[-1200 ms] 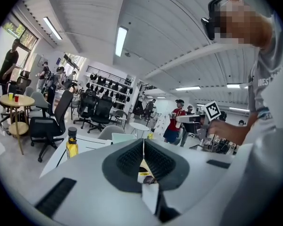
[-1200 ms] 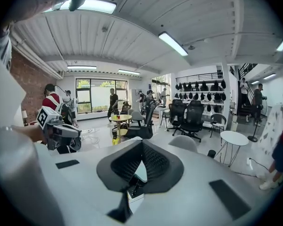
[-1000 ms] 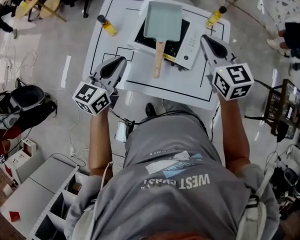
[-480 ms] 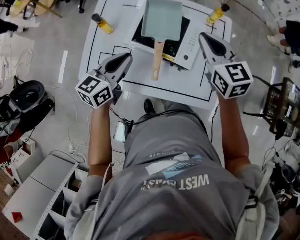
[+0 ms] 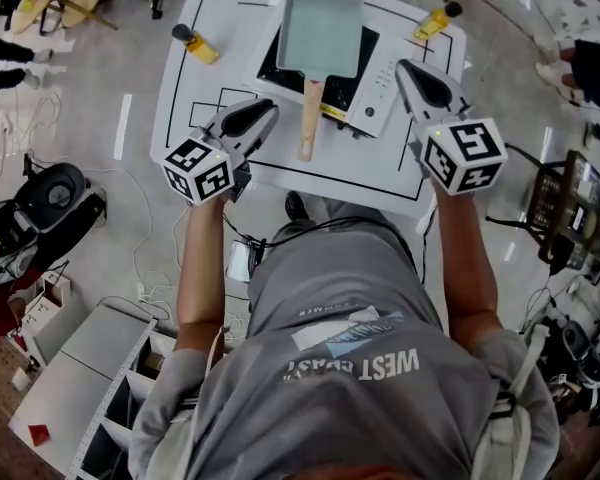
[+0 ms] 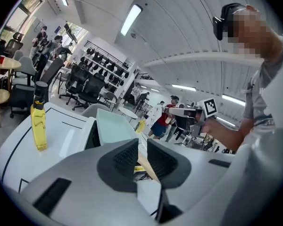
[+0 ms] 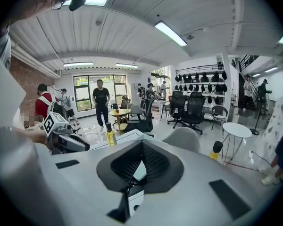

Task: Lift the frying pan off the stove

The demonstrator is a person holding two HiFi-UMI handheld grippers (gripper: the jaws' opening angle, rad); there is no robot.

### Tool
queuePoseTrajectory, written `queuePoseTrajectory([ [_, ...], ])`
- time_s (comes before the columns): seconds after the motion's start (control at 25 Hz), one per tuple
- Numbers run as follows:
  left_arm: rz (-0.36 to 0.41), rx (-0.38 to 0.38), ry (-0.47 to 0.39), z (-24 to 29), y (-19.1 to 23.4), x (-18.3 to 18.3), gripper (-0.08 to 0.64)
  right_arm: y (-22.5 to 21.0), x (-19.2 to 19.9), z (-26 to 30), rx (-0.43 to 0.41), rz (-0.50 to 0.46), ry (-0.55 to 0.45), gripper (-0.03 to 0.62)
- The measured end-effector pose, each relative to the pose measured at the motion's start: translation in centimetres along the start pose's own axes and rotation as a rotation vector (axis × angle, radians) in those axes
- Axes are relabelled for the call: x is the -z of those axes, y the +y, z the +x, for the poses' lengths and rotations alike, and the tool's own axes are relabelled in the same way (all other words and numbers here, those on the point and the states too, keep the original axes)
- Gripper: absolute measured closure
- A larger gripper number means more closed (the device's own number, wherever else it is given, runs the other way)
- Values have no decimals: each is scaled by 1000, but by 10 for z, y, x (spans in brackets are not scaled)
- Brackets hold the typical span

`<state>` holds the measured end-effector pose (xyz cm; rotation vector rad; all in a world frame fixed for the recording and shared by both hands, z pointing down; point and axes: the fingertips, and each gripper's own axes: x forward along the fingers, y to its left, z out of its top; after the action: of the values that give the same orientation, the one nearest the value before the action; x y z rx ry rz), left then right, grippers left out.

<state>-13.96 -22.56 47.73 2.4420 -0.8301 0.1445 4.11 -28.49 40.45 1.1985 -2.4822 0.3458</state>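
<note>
The pale green rectangular frying pan (image 5: 320, 30) is sitting flat on the black-topped white portable stove (image 5: 382, 88), well back on the white bench (image 5: 212, 88). Its straight wooden handle (image 5: 308, 118) is pointing out towards the person, and nothing is off the stove yet.

The left tongs (image 5: 267, 109) are hovering just left of the handle's free end, apart from it. Their jaws have just been opening, and a narrow gap is showing between the dark ribbed pads. There is nothing in it, and the handle is lying beyond. The right tongs (image 5: 404, 66) are hanging over the stove's right edge, pads pressed together at the tips and pinching nothing. A yellow oil bottle (image 5: 195, 45) is standing at the bench's far left and a second yellow bottle (image 5: 432, 22) at the far right, both well apart from the pan.

Here's where it could be going wrong. That gap is looking narrower than the handle, so a pad could be nudging the wood aside and swinging the pan on the smooth stove top. A pinch right at the free end would be leaving the whole pan out beyond the pads. The pan could then be drooping or twisting in the grip as it comes up.
</note>
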Motion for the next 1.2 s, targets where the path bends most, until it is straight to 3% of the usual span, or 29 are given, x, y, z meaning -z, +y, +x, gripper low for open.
queuePoseTrajectory([
  [0.48, -113, 104, 33, 35, 0, 15, 443, -9, 15, 12, -4, 29, 34, 581],
  [0.68, -174, 158, 70, 53, -6, 31, 322, -13, 22, 17, -12, 34, 42, 581],
  [0.84, -236, 204, 92, 66, -13, 43, 275, -13, 26, 19, -19, 38, 50, 581],
  [1.04, -259, 205, 116, 76, -14, 49, 270, -19, 35, 17, -18, 49, 65, 581],
  [1.2, -216, 189, 190, 86, -17, 59, 256, -25, 43, 14, -14, 61, 78, 581],
])
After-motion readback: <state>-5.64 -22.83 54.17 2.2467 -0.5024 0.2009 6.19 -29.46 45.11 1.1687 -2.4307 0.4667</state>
